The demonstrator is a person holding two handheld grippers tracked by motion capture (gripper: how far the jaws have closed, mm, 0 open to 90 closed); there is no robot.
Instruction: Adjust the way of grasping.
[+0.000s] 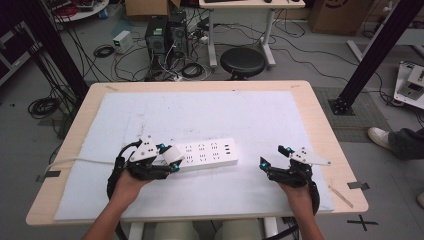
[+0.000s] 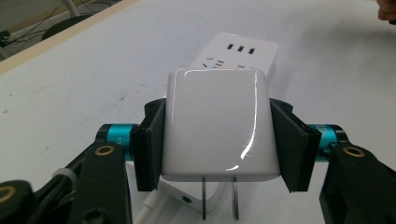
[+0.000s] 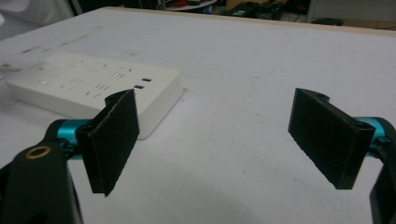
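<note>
Now the left gripper (image 2: 215, 140) clamps a white plug adapter (image 2: 217, 123); the right gripper (image 3: 229, 140) gapes wide, empty.

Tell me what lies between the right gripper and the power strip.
Nothing: in the high view, bare white mat separates the right gripper from the power strip. The right gripper view shows the same bare stretch.

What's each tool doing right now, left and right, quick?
Left tool: closed on the white plug adapter, prongs pointing down over the power strip.
Right tool: open, holding nothing.
</note>
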